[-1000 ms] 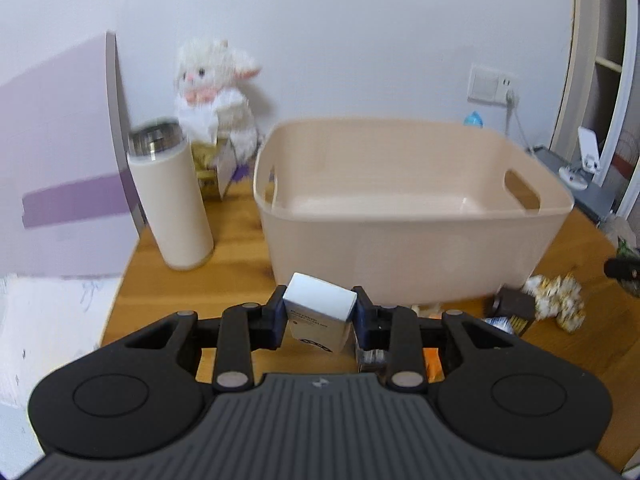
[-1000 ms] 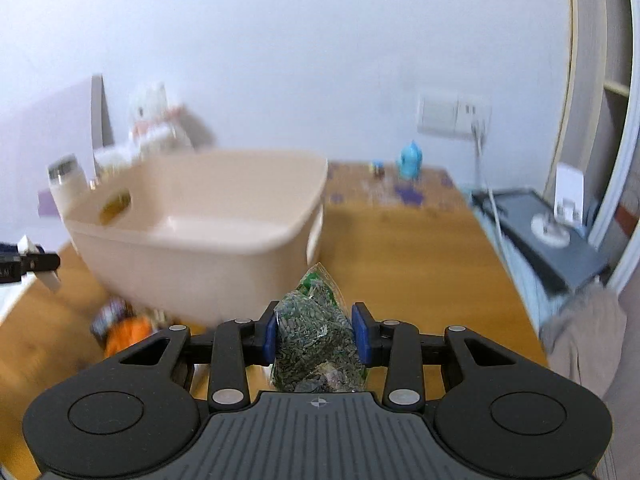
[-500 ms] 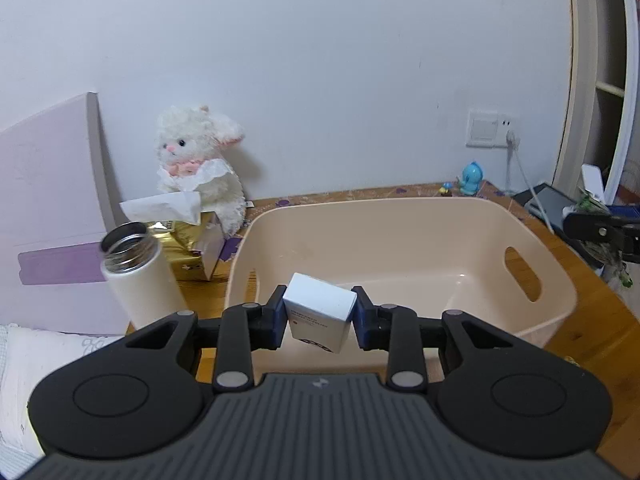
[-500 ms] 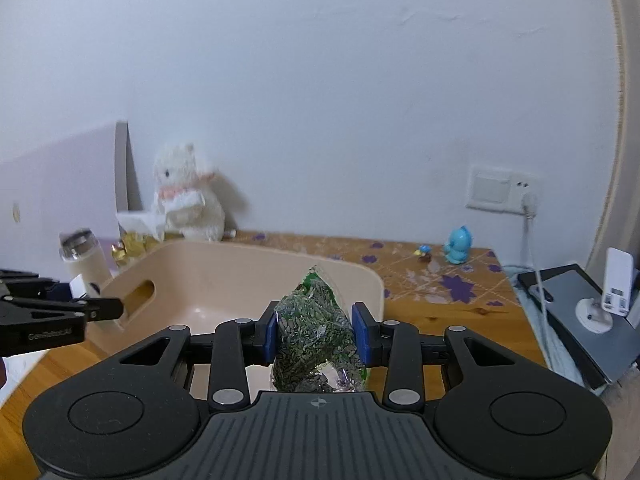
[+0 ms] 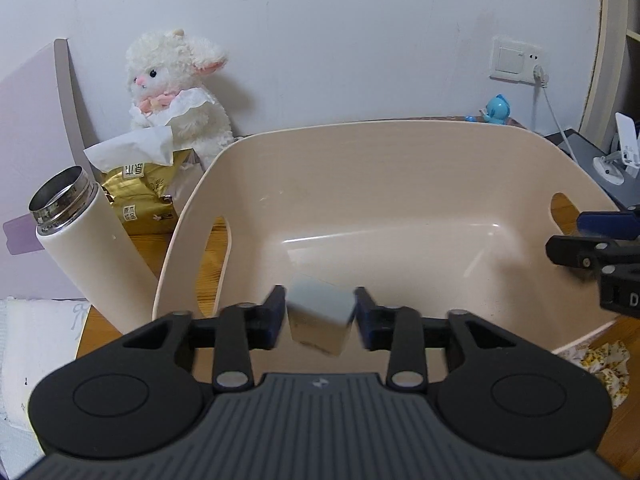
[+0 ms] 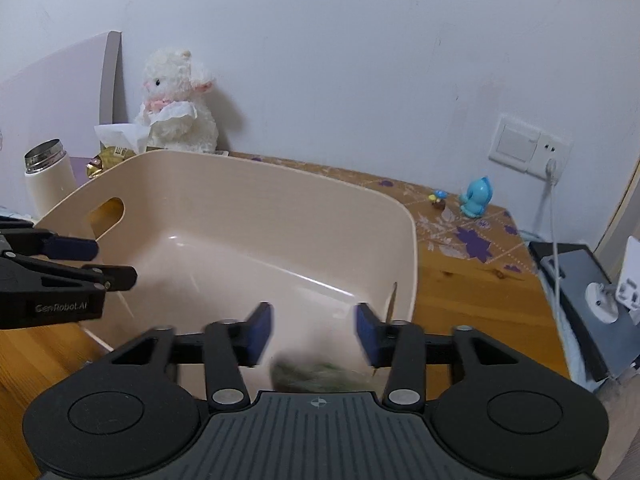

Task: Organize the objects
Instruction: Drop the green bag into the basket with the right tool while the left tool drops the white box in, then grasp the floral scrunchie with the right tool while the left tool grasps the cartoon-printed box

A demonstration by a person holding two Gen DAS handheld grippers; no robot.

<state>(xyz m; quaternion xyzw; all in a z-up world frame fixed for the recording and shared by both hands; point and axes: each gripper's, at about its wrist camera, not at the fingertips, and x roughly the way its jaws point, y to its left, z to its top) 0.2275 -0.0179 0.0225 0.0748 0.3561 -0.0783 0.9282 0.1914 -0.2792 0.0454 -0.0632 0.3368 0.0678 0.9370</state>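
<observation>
A beige plastic bin (image 5: 400, 168) with handle holes fills the middle of both views (image 6: 280, 200). My left gripper (image 5: 320, 316) hangs over the bin's near edge with its jaws open. A small white box (image 5: 318, 320) is blurred between them, loose and dropping. My right gripper (image 6: 314, 330) is open over the bin's right side. A green snack packet (image 6: 316, 374) is blurred below its jaws, falling. Each gripper shows at the edge of the other's view (image 5: 596, 248) (image 6: 60, 272).
A white flask (image 5: 88, 248) with a steel rim stands left of the bin. A gold tissue pack (image 5: 140, 196) and a white plush lamb (image 5: 176, 92) sit behind it. A crumpled yellow wrapper (image 5: 600, 364) lies right of the bin. A blue toy (image 6: 476, 198) and wall socket (image 6: 528, 150) are at the right.
Both grippers rose and moved over the bin, then opened. The white box and the green packet have left the jaws and are dropping.
</observation>
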